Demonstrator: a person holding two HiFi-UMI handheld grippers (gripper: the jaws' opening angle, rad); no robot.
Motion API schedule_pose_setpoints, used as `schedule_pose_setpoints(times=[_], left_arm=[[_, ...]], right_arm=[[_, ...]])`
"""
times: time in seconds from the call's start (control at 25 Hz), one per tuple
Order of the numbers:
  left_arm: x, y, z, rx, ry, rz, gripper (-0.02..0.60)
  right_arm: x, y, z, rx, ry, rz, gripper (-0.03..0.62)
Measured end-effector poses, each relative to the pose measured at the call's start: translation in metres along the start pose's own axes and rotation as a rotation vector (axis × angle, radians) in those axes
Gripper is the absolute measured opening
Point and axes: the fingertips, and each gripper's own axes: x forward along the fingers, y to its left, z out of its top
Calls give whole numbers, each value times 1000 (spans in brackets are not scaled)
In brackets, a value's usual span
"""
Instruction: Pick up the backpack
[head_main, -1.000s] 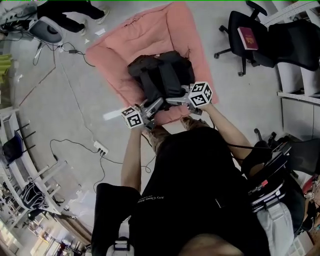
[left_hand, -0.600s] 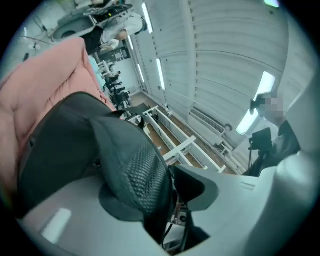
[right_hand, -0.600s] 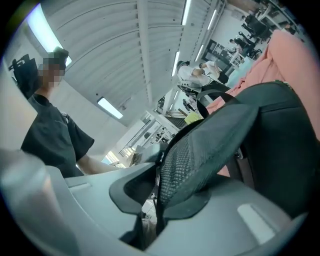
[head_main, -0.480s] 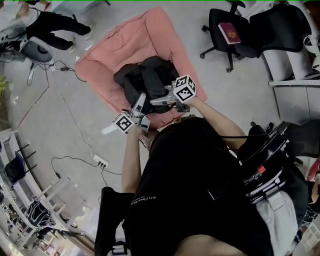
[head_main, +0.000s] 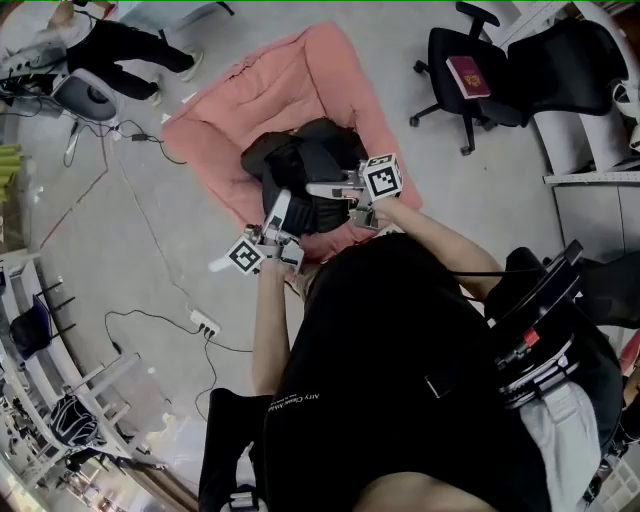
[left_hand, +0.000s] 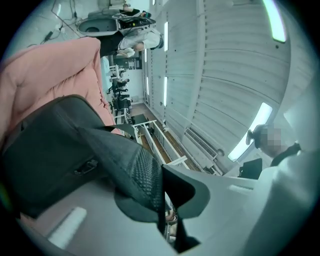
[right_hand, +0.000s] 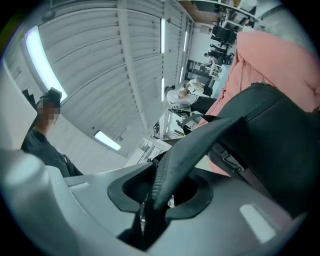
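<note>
The backpack (head_main: 300, 165) is black and sits over the near half of a pink cushion (head_main: 290, 80) on the floor (head_main: 120, 230), close to the cushion's near edge. Whether its base rests on the cushion cannot be told from the head view.

The left tongs (head_main: 282, 200) reach in from the near edge, their marker cube (head_main: 245, 255) just off the cushion. In the left gripper view the left tongs (left_hand: 163, 202) are clamped on the left strap (left_hand: 135, 165), a padded strap with a mesh face that runs up from the jaws to the backpack (left_hand: 45, 155). These jaws have just been closing, with the strap between them. The cushion (left_hand: 45, 70) rises behind the bag.

The right tongs (head_main: 315, 188) come in from the cushion's right edge and lie across the backpack, their cube (head_main: 381, 177) over that edge. In the right gripper view the right tongs (right_hand: 150, 200) grip the right strap (right_hand: 200, 145), which arches taut from the jaws to the backpack (right_hand: 280, 145). These jaws have just been opening a little, yet the strap stays pinched in the gap. The cushion (right_hand: 270, 65) shows above the bag.

On the floor beyond the cushion's right edge stands a chair (head_main: 445, 50) with a red book (head_main: 468, 76) on its seat.
</note>
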Motion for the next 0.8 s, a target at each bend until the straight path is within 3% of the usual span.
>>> schedule_pose_setpoints(times=[0.08,0.2,0.32,0.44,0.6,0.8], left_arm=[[-4,3,1,23,15,14,17],[-13,11,6,54,58,55,17],[-21,19,5,169,142,146,18],[-23,25,-11,217,218,187,17],[-22,19,-20,251,221,186,17],[-19,-16,-6,264,143,104,17]], right_arm=[[7,-6,-1,20,4,-2,115],[21,2,-1,23,18,43,59],[22,14,9,22,-9,88,37],[7,11,11,-21,-4,37,34],[-2,6,-3,-84,51,-9,32],[-5,37,10,-143,15,91,41]])
